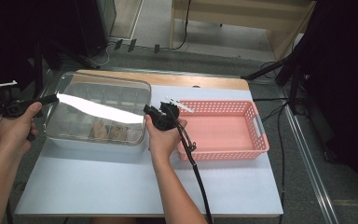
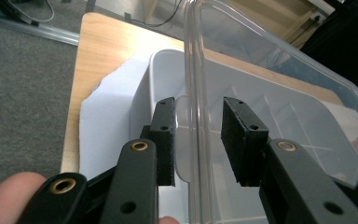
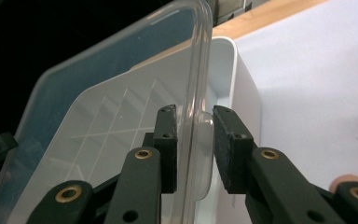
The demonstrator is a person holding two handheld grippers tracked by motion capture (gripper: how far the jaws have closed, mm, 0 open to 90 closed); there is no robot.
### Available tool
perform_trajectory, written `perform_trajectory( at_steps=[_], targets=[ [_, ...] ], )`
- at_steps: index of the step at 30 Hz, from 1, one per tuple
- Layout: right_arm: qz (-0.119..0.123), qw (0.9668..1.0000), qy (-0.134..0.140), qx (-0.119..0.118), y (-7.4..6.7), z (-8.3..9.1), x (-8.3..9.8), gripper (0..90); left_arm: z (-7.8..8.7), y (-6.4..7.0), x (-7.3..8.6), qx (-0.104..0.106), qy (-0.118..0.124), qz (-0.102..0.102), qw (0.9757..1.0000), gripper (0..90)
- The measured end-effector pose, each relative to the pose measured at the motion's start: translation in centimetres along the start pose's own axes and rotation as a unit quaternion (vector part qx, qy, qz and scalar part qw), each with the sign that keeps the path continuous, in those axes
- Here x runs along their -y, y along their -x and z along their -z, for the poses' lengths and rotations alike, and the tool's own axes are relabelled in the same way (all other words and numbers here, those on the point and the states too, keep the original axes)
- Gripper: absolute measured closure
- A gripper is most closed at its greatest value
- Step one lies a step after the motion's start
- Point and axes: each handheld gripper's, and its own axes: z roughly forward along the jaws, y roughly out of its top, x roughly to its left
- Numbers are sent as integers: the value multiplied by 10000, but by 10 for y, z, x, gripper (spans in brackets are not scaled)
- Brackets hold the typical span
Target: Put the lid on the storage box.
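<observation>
**Worktop, near edge.** The worktop is lying bare in front of the person. The cable from the right tool is trailing across it, close by the pink basket.

**Tools.** The left tool is straddling one end rim of the clear lid. Its pads are standing spread, with a gap showing on one side of the rim. The right tool is sitting on the opposite end. Its pads are lying tight against both faces of the rim and appear to be pinching it.

**Task item.** The lid is hovering tilted over the white divided box, clear of the box wall at both ends. Beige items are lying in the near compartments.

**Risks, as judged.**
- The left end is looking loosely held. That end could be slipping off the pad and dropping onto the box, jolting the contents.
- The rim is thin, smooth plastic. A twist between the two hands could be levering it out of the right tool.
- Uneven lifting could be catching the lid on the box wall and dragging the box across the worktop.
- The trailing cable could be snagging the basket if the lid is carried that way.

**Markings.** No brand, label or legible writing is showing on lid, box, basket or tools; glare is covering part of the lid.
</observation>
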Motion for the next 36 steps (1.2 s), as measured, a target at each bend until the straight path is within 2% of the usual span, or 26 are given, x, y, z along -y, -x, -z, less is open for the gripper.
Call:
perform_trajectory(
  at_steps=[5,7,8,9,10,11,12,13,16,20,22,25,26,29,32,33,34,36],
  targets=[
    [147,9998,-76,96,2,-7,4,705,-11,-7,11,-71,-6,-106,9999,634],
    [334,9993,1,174,3,-9,5,708,-14,-7,13,-109,10,-190,9998,627],
    [480,9985,50,275,2,-9,6,737,-15,-6,13,-82,24,-231,9997,588],
    [480,9985,50,275,2,-9,6,737,-15,-6,13,-82,24,-231,9997,551],
    [628,9970,69,436,3,-8,5,719,-13,-6,13,-85,29,-284,9996,532],
    [628,9970,69,436,3,-8,5,719,-13,-6,13,-85,29,-284,9996,533],
    [658,9965,75,506,4,-5,5,712,-10,-4,13,-263,18,-381,9989,537],
    [672,9959,76,595,5,-4,6,718,-9,-4,13,-299,-5,-455,9985,544],
    [570,9973,57,467,7,-1,7,716,-10,-3,16,-379,-158,-575,9975,585],
    [602,9974,-16,408,4,1,9,705,-10,-2,19,-349,-212,-537,9977,618],
    [628,9970,-142,424,2,2,13,671,-10,-3,22,-284,-203,-476,9983,586],
    [513,9978,-181,381,0,1,16,667,-10,-5,28,-182,-142,-399,9989,566],
    [518,9978,-156,376,1,1,17,674,-8,-6,29,-123,-135,-348,9992,568],
    [441,9984,-129,333,4,0,18,689,-7,-5,29,-166,-136,-379,9991,573],
    [647,9970,-4,426,1,2,22,693,-7,-3,30,-234,-140,-456,9986,568],
    [647,9970,-4,426,1,2,22,693,-7,-3,30,-234,-140,-456,9986,568],
    [802,9957,101,450,0,3,26,702,-7,-3,31,-230,-122,-434,9987,567],
    [734,9962,172,435,1,4,28,708,-7,-3,32,-203,-114,-402,9989,560]
  ],
)
